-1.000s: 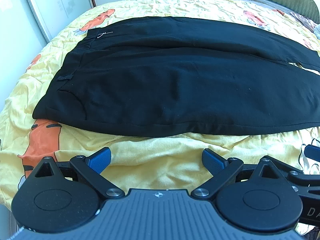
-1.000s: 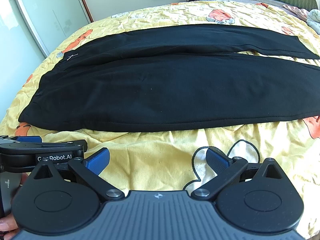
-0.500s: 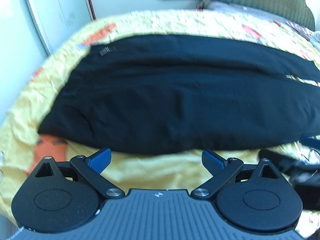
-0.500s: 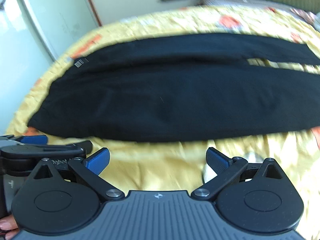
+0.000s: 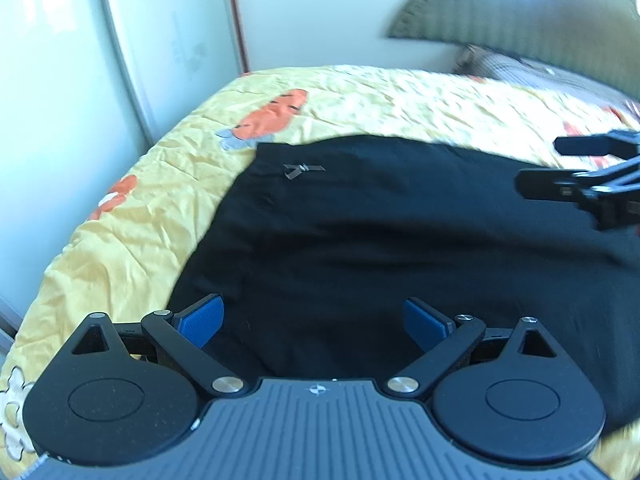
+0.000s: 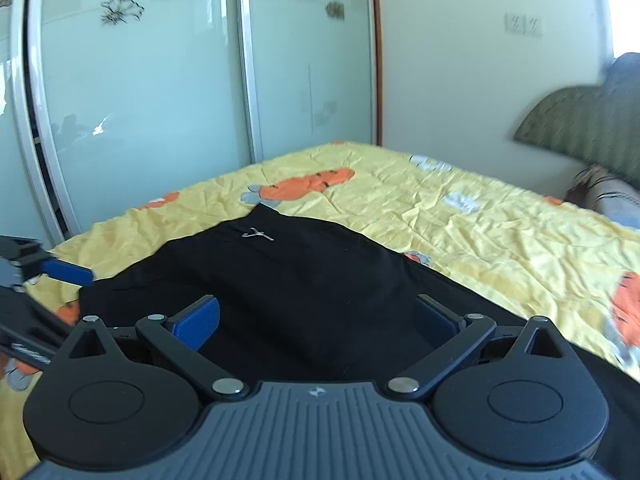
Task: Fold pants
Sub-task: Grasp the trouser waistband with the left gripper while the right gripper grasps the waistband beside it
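Black pants (image 5: 380, 240) lie flat on a yellow bedspread (image 5: 132, 216), with a small white logo (image 5: 302, 169) near the waist at the far left. My left gripper (image 5: 314, 316) is open over the waist end, its blue pads (image 5: 202, 318) wide apart and empty. My right gripper (image 6: 316, 316) is open and empty over the pants (image 6: 304, 288), facing the waist and logo (image 6: 256, 234). The right gripper also shows at the right edge of the left wrist view (image 5: 588, 184); the left gripper's finger shows at the left edge of the right wrist view (image 6: 60, 272).
The yellow bedspread (image 6: 500, 232) has orange cartoon prints. Sliding frosted-glass wardrobe doors (image 6: 160, 92) stand past the bed's far side. A green headboard (image 5: 500, 20) and a grey pillow (image 5: 520, 68) are at the right. The bed edge drops off at the left.
Both grippers have moved forward from the near edge to over the pants and turned left toward the waist end. Their jaws stay open.
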### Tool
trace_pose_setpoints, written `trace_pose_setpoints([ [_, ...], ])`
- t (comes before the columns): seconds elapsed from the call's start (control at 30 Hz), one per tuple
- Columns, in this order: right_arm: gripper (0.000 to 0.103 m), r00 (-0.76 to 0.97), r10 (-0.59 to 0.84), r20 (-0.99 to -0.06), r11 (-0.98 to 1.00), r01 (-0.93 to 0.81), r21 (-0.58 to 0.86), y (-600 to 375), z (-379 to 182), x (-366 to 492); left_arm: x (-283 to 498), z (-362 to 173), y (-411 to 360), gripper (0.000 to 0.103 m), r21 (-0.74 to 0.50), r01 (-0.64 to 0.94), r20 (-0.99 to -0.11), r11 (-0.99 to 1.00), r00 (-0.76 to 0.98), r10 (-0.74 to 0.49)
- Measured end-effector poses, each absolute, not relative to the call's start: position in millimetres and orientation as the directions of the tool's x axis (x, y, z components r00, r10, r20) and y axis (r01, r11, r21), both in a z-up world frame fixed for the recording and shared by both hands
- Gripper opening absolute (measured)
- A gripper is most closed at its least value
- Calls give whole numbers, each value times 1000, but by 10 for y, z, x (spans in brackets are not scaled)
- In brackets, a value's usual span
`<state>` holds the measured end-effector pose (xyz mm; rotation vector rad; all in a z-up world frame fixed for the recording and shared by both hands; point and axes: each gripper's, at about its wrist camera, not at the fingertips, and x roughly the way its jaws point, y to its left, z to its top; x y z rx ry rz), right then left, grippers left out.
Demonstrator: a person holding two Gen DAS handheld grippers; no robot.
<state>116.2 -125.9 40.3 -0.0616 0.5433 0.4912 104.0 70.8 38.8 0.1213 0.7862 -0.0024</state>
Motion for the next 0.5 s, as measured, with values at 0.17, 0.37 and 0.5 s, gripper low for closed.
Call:
trace_pose_setpoints([
  [0.17, 92, 666, 457, -590, 848, -526, 63, -1314, 173, 2142, 1479, 436, 892, 94, 32, -25, -720, 999, 693, 40],
  [0.37, 65, 525, 539, -658, 771, -622, 136, -1155, -76, 2984, 1926, 381, 997, 96, 18, -80, -755, 997, 653, 66],
  [0.5, 64, 466, 553, -690, 743, -651, 156, -1059, -224, 3361, 2184, 380, 1024, 96, 22, -94, -764, 995, 641, 77],
])
